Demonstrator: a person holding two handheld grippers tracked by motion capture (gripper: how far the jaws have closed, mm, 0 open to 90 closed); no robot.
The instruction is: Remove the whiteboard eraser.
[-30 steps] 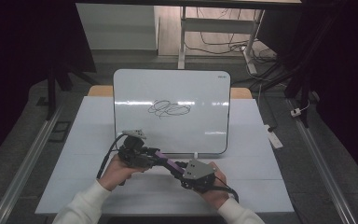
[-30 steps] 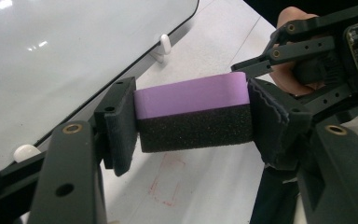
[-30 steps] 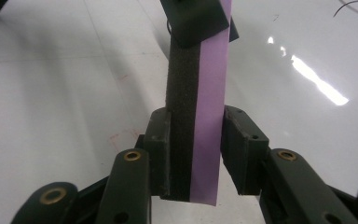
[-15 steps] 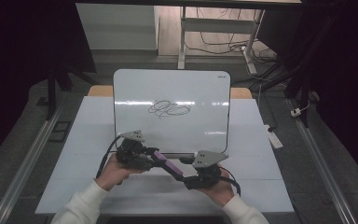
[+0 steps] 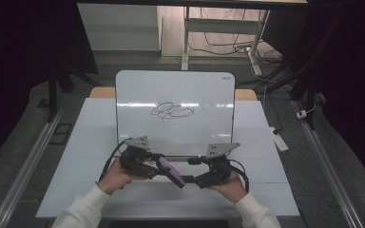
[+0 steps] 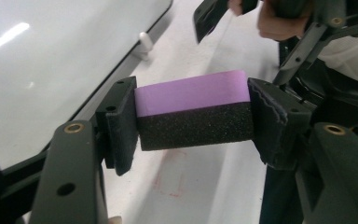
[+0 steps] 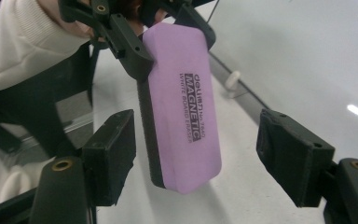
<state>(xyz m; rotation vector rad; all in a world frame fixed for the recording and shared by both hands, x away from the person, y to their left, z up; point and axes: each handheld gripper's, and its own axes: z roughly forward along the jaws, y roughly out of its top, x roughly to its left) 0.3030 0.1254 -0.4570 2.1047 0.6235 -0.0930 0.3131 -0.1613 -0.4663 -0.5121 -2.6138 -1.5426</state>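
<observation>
A purple whiteboard eraser [image 5: 169, 171] with a black foam underside hangs just above the table, near its front edge. My left gripper [image 5: 158, 167] is shut on one end of it, and both pads press the short sides of the eraser [image 6: 191, 93]. My right gripper [image 5: 191, 172] faces it from the right and stands open. Its jaws have just been opening. In the right gripper view the free end of the eraser [image 7: 182, 116], printed "MAGNETIC", lies between the fingers [image 7: 114, 144] without touching them. Behind stands a whiteboard [image 5: 176, 90] with a black scribble [image 5: 172, 110].
The white table top [image 5: 90, 137] runs under the board. A small white object [image 5: 280, 141] lies at its right edge. Metal rails [image 5: 24, 175] flank the table. A white peg [image 6: 143, 39] sits at the board's lower edge.
The right gripper let go of the eraser: its jaws opened and it drew back to the right and a little up. The left gripper kept its hold and stayed put.
</observation>
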